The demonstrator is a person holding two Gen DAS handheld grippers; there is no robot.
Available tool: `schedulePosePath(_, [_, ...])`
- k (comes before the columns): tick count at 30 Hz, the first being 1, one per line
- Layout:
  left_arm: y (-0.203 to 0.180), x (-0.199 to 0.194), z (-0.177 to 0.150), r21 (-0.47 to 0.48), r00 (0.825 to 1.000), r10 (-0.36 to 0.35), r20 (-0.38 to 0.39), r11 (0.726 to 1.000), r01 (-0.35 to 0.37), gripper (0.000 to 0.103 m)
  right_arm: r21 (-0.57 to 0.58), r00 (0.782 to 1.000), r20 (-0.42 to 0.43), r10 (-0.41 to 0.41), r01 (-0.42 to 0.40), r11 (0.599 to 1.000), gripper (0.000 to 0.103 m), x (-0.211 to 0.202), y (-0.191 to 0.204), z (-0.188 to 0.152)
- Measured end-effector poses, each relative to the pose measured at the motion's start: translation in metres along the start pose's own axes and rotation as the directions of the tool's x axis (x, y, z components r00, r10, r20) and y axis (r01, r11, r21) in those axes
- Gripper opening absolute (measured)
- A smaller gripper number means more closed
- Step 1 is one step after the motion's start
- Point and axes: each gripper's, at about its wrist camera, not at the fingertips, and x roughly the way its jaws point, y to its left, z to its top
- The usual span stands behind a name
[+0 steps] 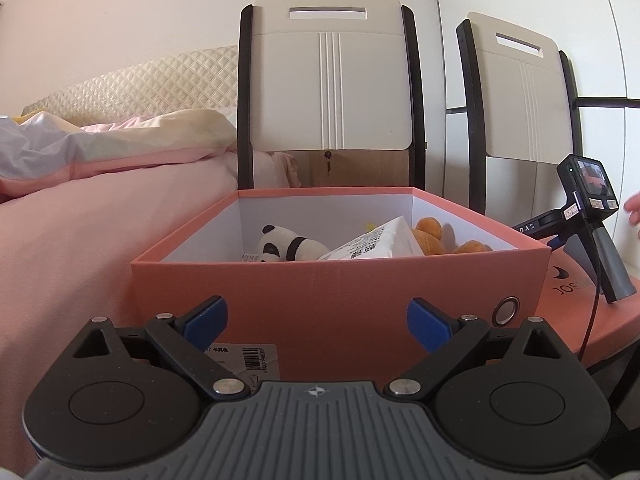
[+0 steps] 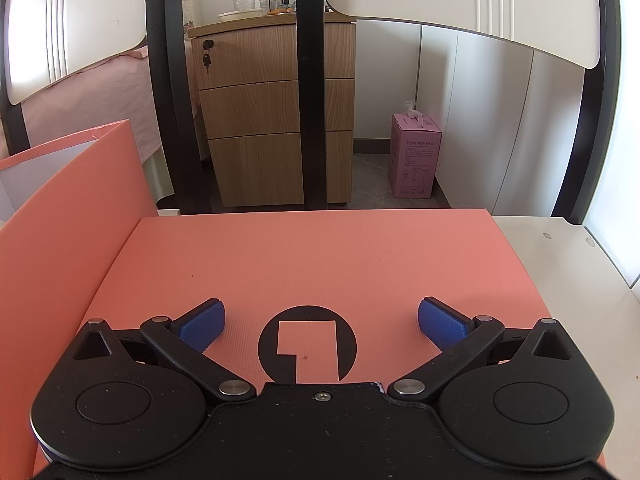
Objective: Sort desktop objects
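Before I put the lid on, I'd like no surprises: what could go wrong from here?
The white packet leans up toward the rim of the box, so the lid may jam on it or crush it. The right gripper hangs open over the flat lid top, where its fingers have no edge to grip. In the left view the right gripper's cable trails across the lid and could snag.

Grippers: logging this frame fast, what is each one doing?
Left gripper: open, holding nothing, facing the pink box.
Right gripper: open, holding nothing, over the box lid.
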Motion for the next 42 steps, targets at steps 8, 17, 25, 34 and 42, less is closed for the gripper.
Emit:
schedulePosePath(8, [-0.001,0.000,-0.001,0.008,1.000,0.006,0.003,1.000,-0.006,0.098,0.000,1.000,0.000,0.000,0.000,1.000,0.103,0.000,0.000,0.000])
schedulePosePath(17, [-0.002,0.004,-0.005,0.025,1.000,0.009,-0.010,1.000,-0.009,0.098,-0.002,1.000,-0.001,-0.004,0.004,1.000,0.103,0.000,0.001,0.001])
schedulePosePath(25, [-0.004,0.001,-0.008,0.034,1.000,-0.008,-0.007,0.999,0.009,0.099,-0.004,0.996,0.093,0.001,-0.001,1.000,0.103,-0.021,0.003,-0.002])
schedulePosePath(34, [-0.008,-0.005,-0.007,0.030,0.999,-0.028,0.018,0.999,0.027,0.099,-0.117,0.964,0.266,0.030,0.001,0.993,0.103,-0.112,0.031,-0.020])
schedulePosePath(42, [-0.013,-0.009,-0.007,0.039,0.998,-0.038,0.043,0.999,0.036,0.099,-0.083,0.929,0.370,0.027,0.004,0.997,0.103,-0.187,0.040,-0.064])
